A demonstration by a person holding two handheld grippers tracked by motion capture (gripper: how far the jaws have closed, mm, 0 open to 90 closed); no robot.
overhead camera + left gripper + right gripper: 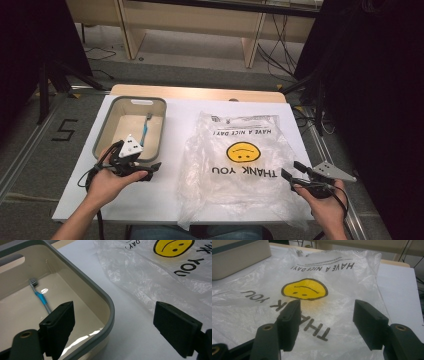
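Clear, crinkled plastic bag (240, 165) spread flat over the white surface (175, 145), thin film full of small creases and catching the light in soft glints. Printed on it, upside down from the person's side: a round yellow smiley face (240, 152), black block letters reading THANK YOU and, farther away, HAVE A NICE DAY. Bag's near edge rumpled and reaching past the front edge of the surface.

Left of the bag, a rectangular tub (107, 127) with rounded corners, smooth beige walls, a grey rim and a slot handle in the far wall. Glossy inner floor, with a slim toothbrush (146, 128) lying on it: blue and grey handle, dark bristle head pointing to the far wall.

Left gripper (150, 170) held low at the tub's near right corner, matte black fingers (61, 325) spread wide, nothing between them; in the left gripper view one finger over the tub's inside, the other over the bare surface beside the bag's edge. White three-cornered plate on top.

Right gripper (291, 171) at the bag's near right side, blocky black fingers (289, 322) wide apart and holding nothing, poised just above the film near the THANK YOU lettering. Grey three-cornered plate on top, cable trailing back past the hand.
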